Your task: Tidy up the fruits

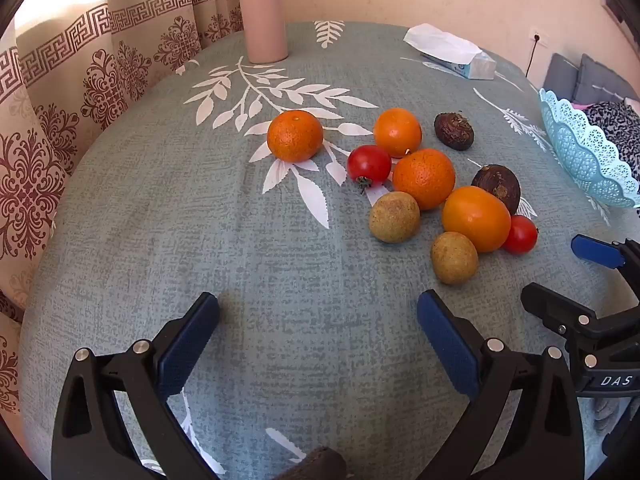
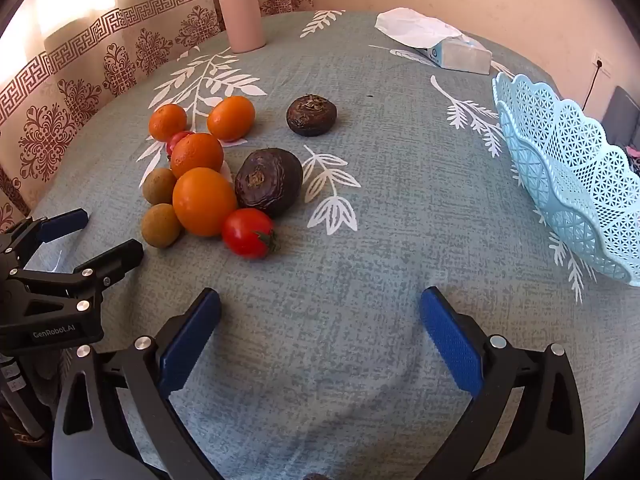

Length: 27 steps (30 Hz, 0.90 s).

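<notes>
Several fruits lie loose on the grey-green tablecloth [image 1: 180, 240]: oranges such as one set apart [image 1: 295, 135] and one large one [image 2: 204, 201], two red tomatoes [image 1: 368, 165] [image 2: 249, 233], two tan round fruits [image 1: 394, 217] [image 2: 160, 225], and two dark brown wrinkled ones [image 2: 268, 181] [image 2: 311, 114]. A pale blue lattice basket [image 2: 568, 176] stands at the right, empty as far as it shows. My left gripper [image 1: 318, 312] hangs open above bare cloth, short of the pile. My right gripper [image 2: 320, 310] is open too, nothing between its fingers, tomato just ahead-left.
A pink flask [image 1: 264, 16] stands at the table's far edge by the patterned curtain [image 1: 60, 120]. A tissue pack [image 2: 440, 42] lies at the back right. The other gripper shows at the side of each view [image 1: 592, 292] [image 2: 76, 240]. A socket and grey cushions lie beyond the basket.
</notes>
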Each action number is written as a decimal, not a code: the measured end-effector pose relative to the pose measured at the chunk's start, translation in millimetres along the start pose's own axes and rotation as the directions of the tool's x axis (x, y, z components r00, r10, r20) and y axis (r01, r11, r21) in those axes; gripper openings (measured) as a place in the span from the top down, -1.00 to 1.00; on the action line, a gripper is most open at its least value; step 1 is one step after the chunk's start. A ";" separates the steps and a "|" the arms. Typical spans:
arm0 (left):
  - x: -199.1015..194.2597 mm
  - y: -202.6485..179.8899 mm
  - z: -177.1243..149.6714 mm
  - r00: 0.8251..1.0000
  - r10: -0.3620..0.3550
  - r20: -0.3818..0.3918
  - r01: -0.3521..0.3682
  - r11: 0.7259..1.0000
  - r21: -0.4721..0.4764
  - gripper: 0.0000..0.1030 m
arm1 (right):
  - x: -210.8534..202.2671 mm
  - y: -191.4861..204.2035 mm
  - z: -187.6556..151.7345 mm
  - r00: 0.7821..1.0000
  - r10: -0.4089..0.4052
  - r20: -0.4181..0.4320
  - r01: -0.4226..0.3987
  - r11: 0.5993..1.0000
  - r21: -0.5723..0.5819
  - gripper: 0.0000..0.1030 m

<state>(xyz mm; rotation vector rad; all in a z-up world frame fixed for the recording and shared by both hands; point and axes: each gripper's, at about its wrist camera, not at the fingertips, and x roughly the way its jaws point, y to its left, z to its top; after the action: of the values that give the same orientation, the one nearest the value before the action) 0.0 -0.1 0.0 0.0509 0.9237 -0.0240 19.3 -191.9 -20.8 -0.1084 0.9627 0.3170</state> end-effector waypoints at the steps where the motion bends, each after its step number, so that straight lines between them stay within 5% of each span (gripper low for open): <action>1: 0.0 0.0 0.0 1.000 0.000 0.000 0.000 1.000 0.000 -0.91 | 0.0 0.1 0.0 1.000 0.000 0.000 0.000 1.000 0.000 -0.96; 27: 0.0 0.0 0.0 1.000 0.000 0.000 0.000 1.000 0.000 -0.91 | 0.6 -0.5 0.2 1.000 0.008 -0.003 -0.008 1.000 -0.002 -0.96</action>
<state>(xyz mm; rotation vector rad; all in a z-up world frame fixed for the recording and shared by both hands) 0.0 0.0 0.0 0.0510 0.9239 -0.0240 20.0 -192.2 -21.2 -0.1071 0.9658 0.3254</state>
